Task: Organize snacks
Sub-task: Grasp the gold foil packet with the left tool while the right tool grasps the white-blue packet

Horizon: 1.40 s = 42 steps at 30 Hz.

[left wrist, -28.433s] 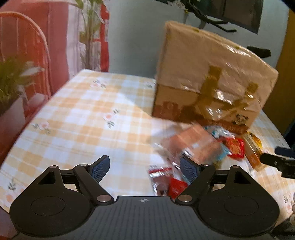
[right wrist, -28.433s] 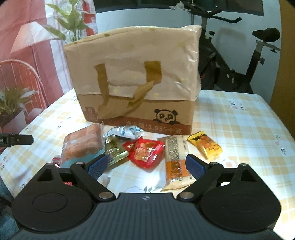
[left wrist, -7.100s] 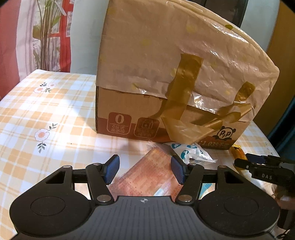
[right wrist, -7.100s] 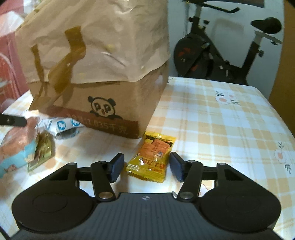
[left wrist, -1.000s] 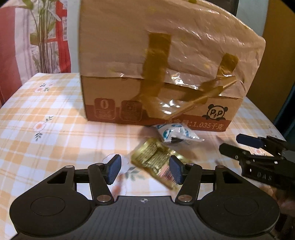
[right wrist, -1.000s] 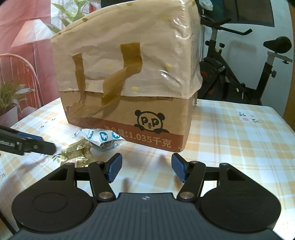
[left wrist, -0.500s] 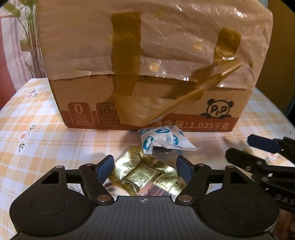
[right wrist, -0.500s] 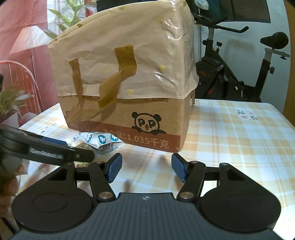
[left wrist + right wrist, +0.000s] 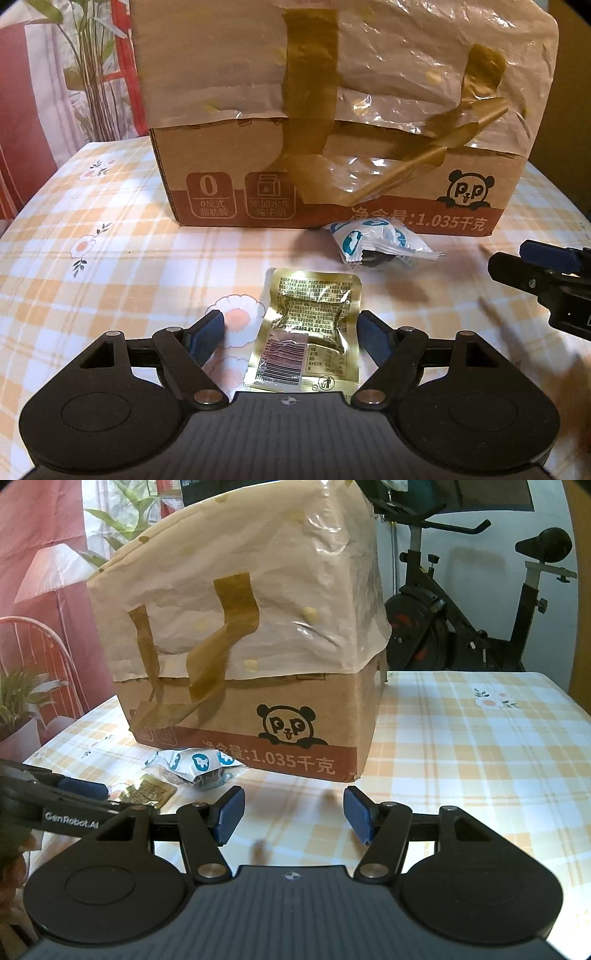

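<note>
My left gripper [image 9: 286, 330] hangs tilted down over the checked tablecloth [image 9: 110, 258], and its jaws have just been opening: the blue pads stand wide now, with the gold foil snack packet [image 9: 308, 332] lying flat on the cloth between them. The left pad is clear of the packet; the right pad sits just beside its edge, and I cannot tell whether it brushes the foil, but nothing is pinched. The packet shows its printed back and barcode, its near end running under my gripper body. A little further out, toward the far side of the table, the white snack pack with blue circles [image 9: 376, 243] lies right at the foot of the cardboard box [image 9: 332, 199], touching it or very nearly so. The box stands on the middle of the table, a panda logo on its front, and a crumpled paper bag [image 9: 388, 66] with brown handles is pulled over its top half. My right gripper [image 9: 293, 819] points at the box's near corner, jaws partly apart with only bare cloth between the pads, holding nothing. From that side I see the left gripper's fingers [image 9: 81, 788] reaching in at the left, the gold packet [image 9: 147, 794] under them and the white pack [image 9: 195, 764] just beyond, both near the front-left of the table. Behind the table stands an exercise bike [image 9: 461, 627], with a potted plant [image 9: 18, 701] off the left edge.
</note>
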### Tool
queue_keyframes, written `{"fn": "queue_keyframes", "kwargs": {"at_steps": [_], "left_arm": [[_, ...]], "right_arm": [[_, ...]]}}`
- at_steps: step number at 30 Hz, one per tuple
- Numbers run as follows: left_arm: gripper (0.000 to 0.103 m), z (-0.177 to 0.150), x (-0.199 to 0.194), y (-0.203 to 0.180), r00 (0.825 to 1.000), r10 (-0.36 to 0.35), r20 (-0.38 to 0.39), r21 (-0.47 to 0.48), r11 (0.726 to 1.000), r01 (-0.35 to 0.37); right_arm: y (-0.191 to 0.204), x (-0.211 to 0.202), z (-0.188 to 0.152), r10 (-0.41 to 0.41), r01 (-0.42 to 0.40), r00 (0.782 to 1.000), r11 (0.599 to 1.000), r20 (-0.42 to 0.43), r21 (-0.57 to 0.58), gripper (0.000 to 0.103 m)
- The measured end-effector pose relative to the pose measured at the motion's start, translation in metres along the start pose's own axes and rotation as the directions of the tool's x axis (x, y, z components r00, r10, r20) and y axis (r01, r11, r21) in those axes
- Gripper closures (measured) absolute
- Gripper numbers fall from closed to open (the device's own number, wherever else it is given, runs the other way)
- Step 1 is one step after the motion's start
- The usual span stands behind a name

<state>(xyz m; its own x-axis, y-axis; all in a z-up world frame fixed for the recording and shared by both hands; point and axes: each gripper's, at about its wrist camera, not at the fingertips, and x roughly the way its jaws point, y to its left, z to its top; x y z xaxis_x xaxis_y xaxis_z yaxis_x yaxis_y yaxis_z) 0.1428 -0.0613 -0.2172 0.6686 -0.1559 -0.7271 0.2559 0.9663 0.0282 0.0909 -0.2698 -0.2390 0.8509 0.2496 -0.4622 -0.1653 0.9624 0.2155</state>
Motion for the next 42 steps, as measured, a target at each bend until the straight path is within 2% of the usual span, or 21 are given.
{"fn": "queue_keyframes", "kwargs": {"at_steps": [1, 2, 3, 7, 14, 21, 27, 31, 32, 34, 39, 42], "left_arm": [[0.024, 0.0, -0.001, 0.0, 1.0, -0.005, 0.005, 0.005, 1.0, 0.005], [0.032, -0.001, -0.002, 0.0, 1.0, -0.015, 0.015, 0.015, 1.0, 0.015], [0.046, -0.001, -0.002, 0.0, 0.999, -0.031, 0.025, 0.027, 0.999, 0.03], [0.056, 0.0, -0.01, -0.001, 0.994, -0.095, 0.058, 0.036, 0.995, 0.093], [0.057, -0.006, -0.02, 0.015, 0.995, -0.074, 0.067, -0.004, 0.997, 0.075], [0.056, -0.004, -0.037, 0.039, 0.991, -0.053, 0.119, -0.051, 0.997, 0.06], [0.056, -0.006, -0.05, 0.058, 0.986, -0.045, 0.163, -0.091, 0.994, 0.06], [0.056, -0.006, -0.049, 0.07, 0.985, -0.037, 0.17, -0.138, 0.989, 0.061], [0.056, -0.006, -0.049, 0.073, 0.984, -0.035, 0.172, -0.147, 0.987, 0.061], [0.056, -0.007, -0.049, 0.077, 0.983, -0.033, 0.179, -0.161, 0.985, 0.062], [0.056, -0.009, -0.052, 0.089, 0.981, -0.023, 0.195, -0.193, 0.979, 0.062], [0.056, -0.01, -0.053, 0.092, 0.98, -0.018, 0.2, -0.207, 0.976, 0.061]], "right_arm": [[0.0, 0.0, 0.0, -0.001, 0.001, 1.0, 1.0, 0.0, 0.003, 0.04], [0.0, 0.0, 0.0, -0.001, 0.001, 1.0, 1.0, 0.0, 0.005, 0.04], [0.0, 0.0, 0.0, -0.001, 0.001, 1.0, 1.0, 0.0, 0.007, 0.04], [-0.001, 0.0, 0.0, 0.002, -0.002, 1.0, 1.0, -0.004, 0.014, 0.04], [-0.002, 0.001, 0.0, 0.009, -0.008, 1.0, 1.0, -0.012, 0.027, 0.04], [0.001, 0.003, 0.0, 0.017, -0.016, 0.999, 1.0, -0.034, 0.021, 0.04], [0.01, 0.006, 0.005, -0.009, 0.009, 0.996, 1.0, -0.092, -0.003, 0.04], [0.027, 0.005, 0.017, 0.025, -0.026, 0.993, 1.0, -0.115, -0.005, 0.04], [0.033, 0.006, 0.021, 0.037, -0.038, 0.993, 0.999, -0.11, -0.009, 0.039], [0.047, 0.009, 0.029, 0.055, -0.057, 0.993, 0.998, -0.1, -0.018, 0.03], [0.073, 0.029, 0.045, 0.088, -0.091, 0.99, 0.995, -0.108, -0.027, 0.021], [0.086, 0.044, 0.049, 0.082, -0.088, 0.989, 0.995, -0.122, -0.046, 0.02]]}}
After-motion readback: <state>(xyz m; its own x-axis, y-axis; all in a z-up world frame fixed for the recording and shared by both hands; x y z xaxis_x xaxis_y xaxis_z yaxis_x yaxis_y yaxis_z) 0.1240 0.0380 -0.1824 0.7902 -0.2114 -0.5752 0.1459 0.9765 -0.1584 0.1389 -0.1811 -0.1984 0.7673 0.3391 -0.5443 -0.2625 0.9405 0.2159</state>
